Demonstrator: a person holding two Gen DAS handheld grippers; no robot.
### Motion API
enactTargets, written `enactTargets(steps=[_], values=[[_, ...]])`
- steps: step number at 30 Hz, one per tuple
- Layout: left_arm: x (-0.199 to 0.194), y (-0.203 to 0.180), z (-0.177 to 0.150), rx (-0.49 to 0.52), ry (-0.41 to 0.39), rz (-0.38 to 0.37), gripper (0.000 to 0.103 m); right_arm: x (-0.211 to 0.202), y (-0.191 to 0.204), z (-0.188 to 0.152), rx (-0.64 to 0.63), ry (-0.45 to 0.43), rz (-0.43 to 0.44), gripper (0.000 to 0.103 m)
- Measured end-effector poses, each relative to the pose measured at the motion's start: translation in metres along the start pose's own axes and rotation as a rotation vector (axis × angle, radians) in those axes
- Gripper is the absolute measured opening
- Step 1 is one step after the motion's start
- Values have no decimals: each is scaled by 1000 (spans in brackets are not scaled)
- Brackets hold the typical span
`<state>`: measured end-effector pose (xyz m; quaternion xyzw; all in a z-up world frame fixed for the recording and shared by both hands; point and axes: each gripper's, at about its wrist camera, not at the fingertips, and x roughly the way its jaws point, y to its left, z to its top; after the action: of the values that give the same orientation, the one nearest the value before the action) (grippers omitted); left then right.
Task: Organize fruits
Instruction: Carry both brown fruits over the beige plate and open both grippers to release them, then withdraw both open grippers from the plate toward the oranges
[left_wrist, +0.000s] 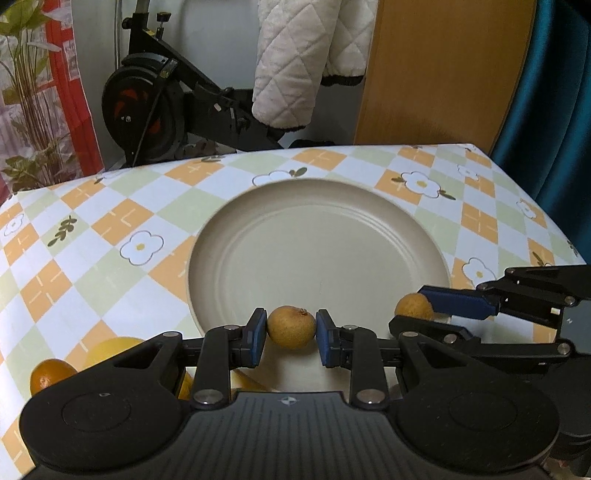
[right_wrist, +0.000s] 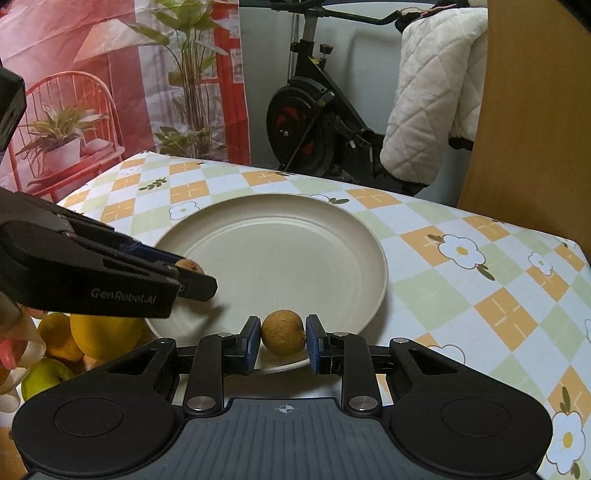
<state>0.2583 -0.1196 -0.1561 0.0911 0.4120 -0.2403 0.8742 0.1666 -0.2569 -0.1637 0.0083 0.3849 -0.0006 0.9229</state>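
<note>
I have a longan (left_wrist: 291, 327) pinched between the blue pads of my left hand-held gripper (left_wrist: 291, 334), and a second longan (right_wrist: 283, 333) clamped the same way in my right hand-held gripper (right_wrist: 283, 341). Both jaws are narrow, closed onto the fruit. Each fruit hangs over the near rim of the beige plate (left_wrist: 317, 236), which sits bare on the checked worktop (left_wrist: 110, 229); the left one rides near the plate's left edge, the right one toward the front.

As I judge it, the step in hand is setting both down inside the plate. I would carry each a little further in, over the flat centre rather than the sloped rim, lower until the fruit nearly touches, then open slowly so it does not roll. I would keep the two grippers apart so their fingers do not collide.

The longans are almost round, so no long axis is clear; the left one's stem scar faces up and slightly right.

Other fruit, a lemon (right_wrist: 105, 338) and a green apple (right_wrist: 46, 376), waits beside the plate.
</note>
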Motion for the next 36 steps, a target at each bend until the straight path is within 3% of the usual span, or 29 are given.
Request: enactTargets(steps=[4,6,9,11,24,36], values=[[1,2,-2,-8,6,-2,32,0,-1,-1,-2,-1,-3,27],[0,4,-1,-20,6,-6,46,-1,-1,-1,-1,-4,-4,32],[-6,6,-2,-32,-14,-1,57,-6,-1,0,4,-15,-9,40],[-11,8,-2,-38,-23,-5,57,-11,-1,0,7,-23,-10,45],[-72,-2,-16,-27,-110,68,57,-64,3,-15,73,-72,-21,45],[-127,-10,-61,-100,-180,137,57,-109,29,-42,76,-95,9,45]])
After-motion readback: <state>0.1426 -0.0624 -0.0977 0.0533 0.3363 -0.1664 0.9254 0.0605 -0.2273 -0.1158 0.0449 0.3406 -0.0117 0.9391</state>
